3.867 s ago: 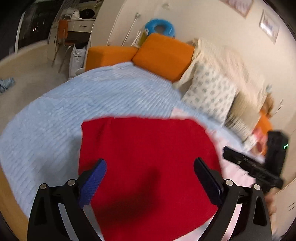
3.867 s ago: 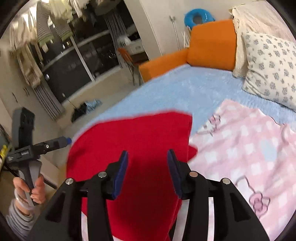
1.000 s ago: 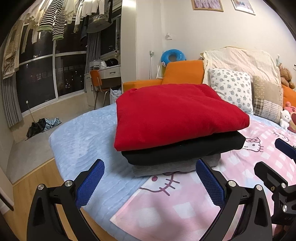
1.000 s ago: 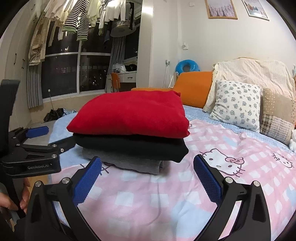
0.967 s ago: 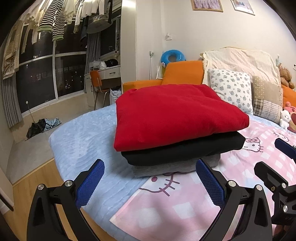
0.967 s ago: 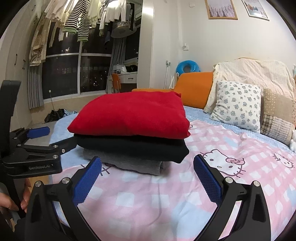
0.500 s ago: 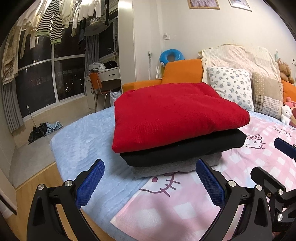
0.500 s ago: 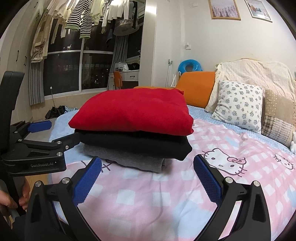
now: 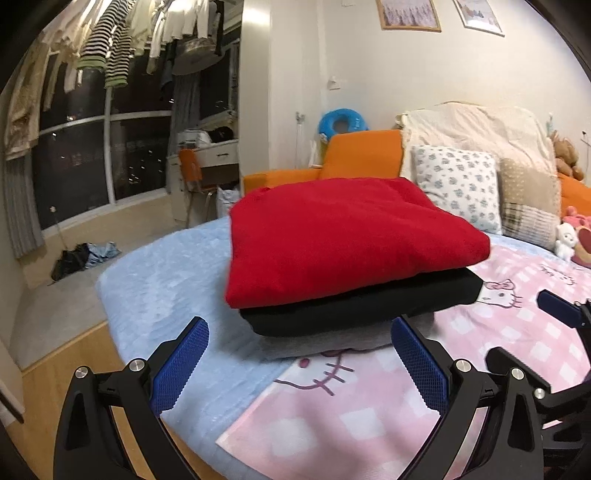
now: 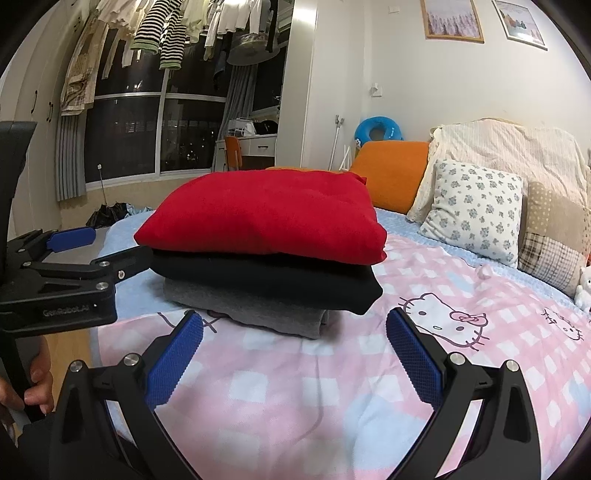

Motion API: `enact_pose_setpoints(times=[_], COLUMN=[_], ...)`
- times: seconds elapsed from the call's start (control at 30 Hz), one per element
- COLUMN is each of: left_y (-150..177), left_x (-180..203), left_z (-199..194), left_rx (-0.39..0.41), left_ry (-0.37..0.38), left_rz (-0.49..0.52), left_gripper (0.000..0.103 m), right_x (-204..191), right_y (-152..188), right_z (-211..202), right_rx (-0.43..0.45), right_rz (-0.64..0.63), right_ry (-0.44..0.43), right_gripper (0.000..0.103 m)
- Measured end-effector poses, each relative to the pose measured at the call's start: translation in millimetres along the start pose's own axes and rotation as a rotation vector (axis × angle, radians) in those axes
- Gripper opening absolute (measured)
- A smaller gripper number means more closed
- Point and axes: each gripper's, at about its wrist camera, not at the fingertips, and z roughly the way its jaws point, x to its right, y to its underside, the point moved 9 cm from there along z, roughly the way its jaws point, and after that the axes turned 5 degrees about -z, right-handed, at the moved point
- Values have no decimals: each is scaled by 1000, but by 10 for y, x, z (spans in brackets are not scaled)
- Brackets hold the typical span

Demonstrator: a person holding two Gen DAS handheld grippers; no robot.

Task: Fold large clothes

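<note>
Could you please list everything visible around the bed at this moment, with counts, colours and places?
folded garments: three, red on black on grey, stacked on the bed
checked blanket: one, pink with cat print, under the stack
bedspread: one, light blue, over the bed
orange cushions: two, behind the stack
floral pillow: one, white, at the headboard
swim ring: one, blue, by the wall
framed pictures: two, on the wall
hanging clothes: several, striped and pale, by the window
left gripper: open, blue pads, empty
right gripper: open, blue pads, empty
hand: one, on the left gripper's handle
</note>
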Motion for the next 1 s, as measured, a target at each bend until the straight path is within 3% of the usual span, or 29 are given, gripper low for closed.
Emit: enact_pose_setpoints(times=[1.0], left_y=[40], left_x=[128], left_z=[-25], left_rx=[22], left_ry=[-3], left_rz=[55], left_gripper=[100], right_x=[-56], right_y=[67], right_z=[13], right_rx=[-11], right_rz=[-31], right_ry=[-6], right_gripper=[98])
